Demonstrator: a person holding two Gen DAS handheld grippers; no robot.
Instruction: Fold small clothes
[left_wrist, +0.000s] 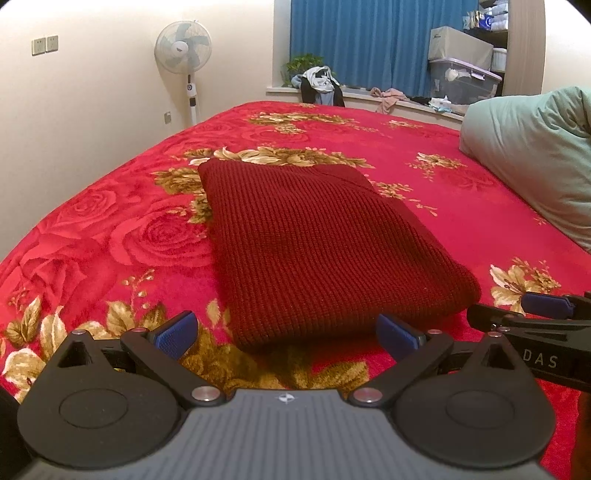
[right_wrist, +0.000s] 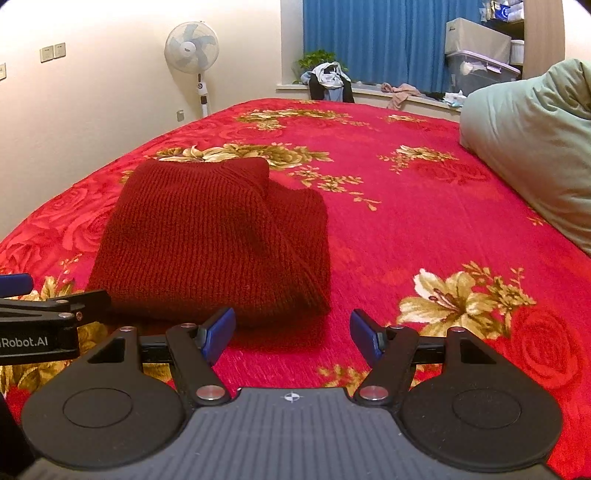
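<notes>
A standing fan (left_wrist: 183, 48) rises at the upper left of the left wrist view, beside a bed (left_wrist: 92, 236) under a red flowered blanket. At frame centre a folded dark red sweater (left_wrist: 317, 240) lies flat on the bed. The left tongs (left_wrist: 291, 334) gape wide and empty just before its near edge; the right tongs (right_wrist: 291, 332), equally wide, hold nothing. A green pillow (left_wrist: 535, 158) sits far right.

Maroon sweater (left_wrist: 314, 236); red bedspread (left_wrist: 424, 173) (gold florals).
</notes>
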